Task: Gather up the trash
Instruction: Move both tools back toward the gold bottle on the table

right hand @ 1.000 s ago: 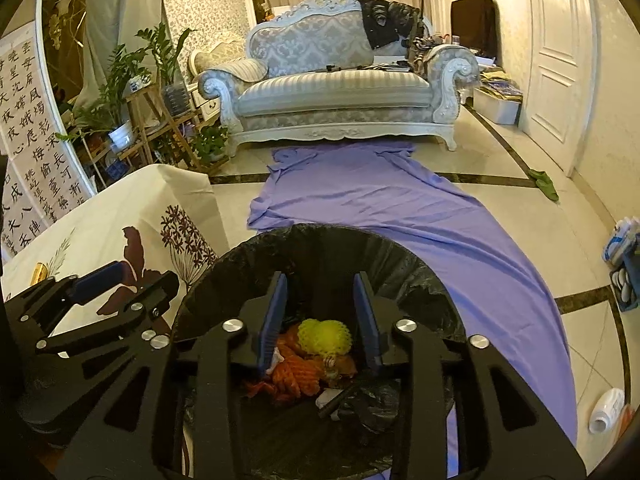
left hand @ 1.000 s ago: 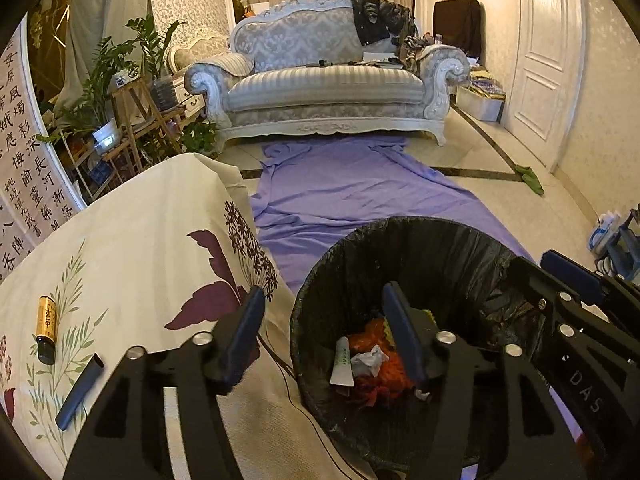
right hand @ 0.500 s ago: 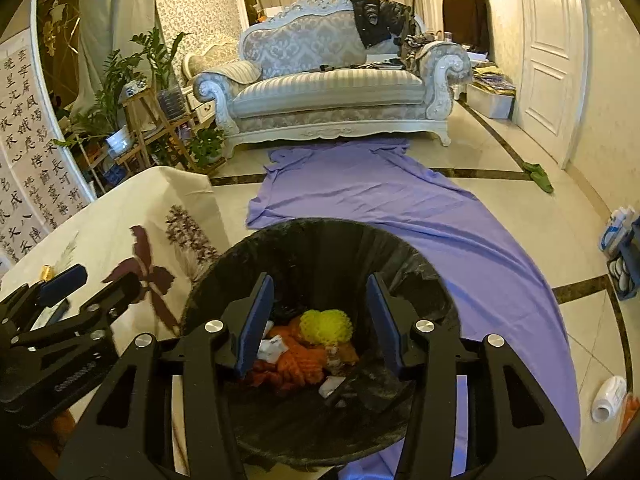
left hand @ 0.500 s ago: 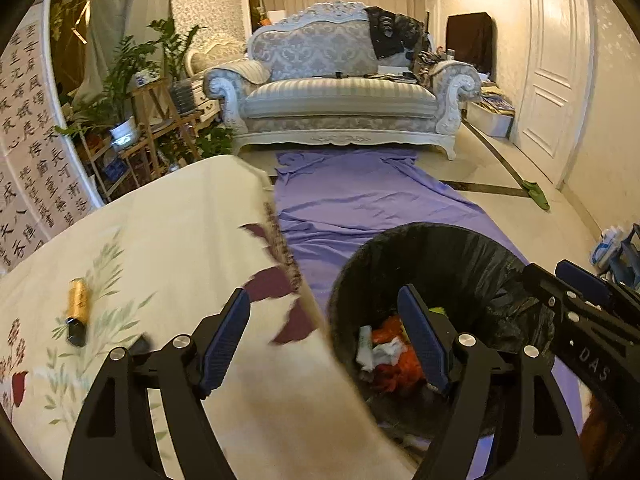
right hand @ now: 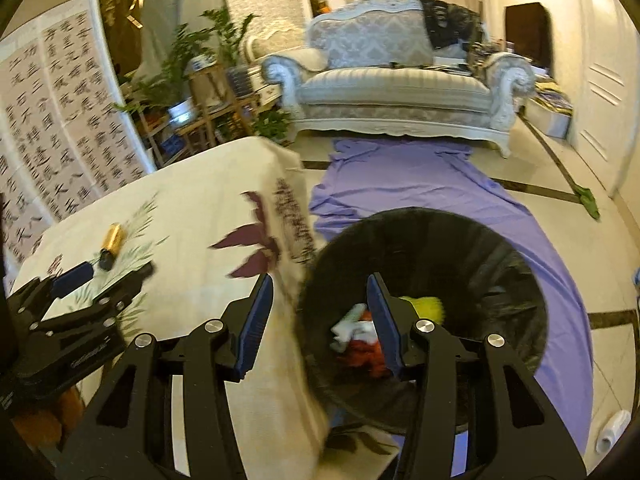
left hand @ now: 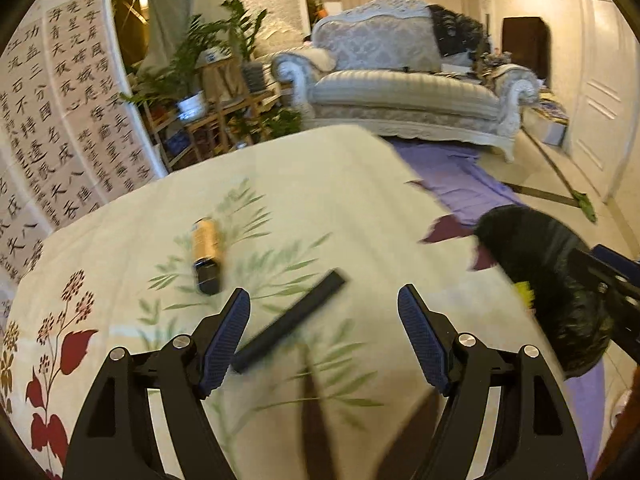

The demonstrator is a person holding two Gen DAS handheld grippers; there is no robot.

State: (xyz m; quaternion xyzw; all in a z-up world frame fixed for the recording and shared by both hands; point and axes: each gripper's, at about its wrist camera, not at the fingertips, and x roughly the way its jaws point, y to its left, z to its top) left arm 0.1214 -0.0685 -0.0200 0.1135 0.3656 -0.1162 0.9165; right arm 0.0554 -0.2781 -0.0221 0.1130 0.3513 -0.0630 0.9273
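Two pieces of trash, a battery (left hand: pixel 206 254) and a black strip (left hand: pixel 290 320), remain mid-table (left hand: pixel 360 184); both tools, left (left hand: pixel 324 336) and right (right hand: pixel 320 320), gape empty, bin (right hand: pixel 500 240) partly filled.

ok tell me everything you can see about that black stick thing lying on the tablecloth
The black stick is a slim, straight, matte dark bar, blurred in the left wrist view, so material and fine detail are unclear. It lies flat on the floral tablecloth, set diagonally, its lower end near the left gripper's left finger, its upper end pointing toward the black bin. It sits apart from the gold and black battery. The gripper's fingers stand wide and nothing is seen gripping it. In the right wrist view it cannot be made out.
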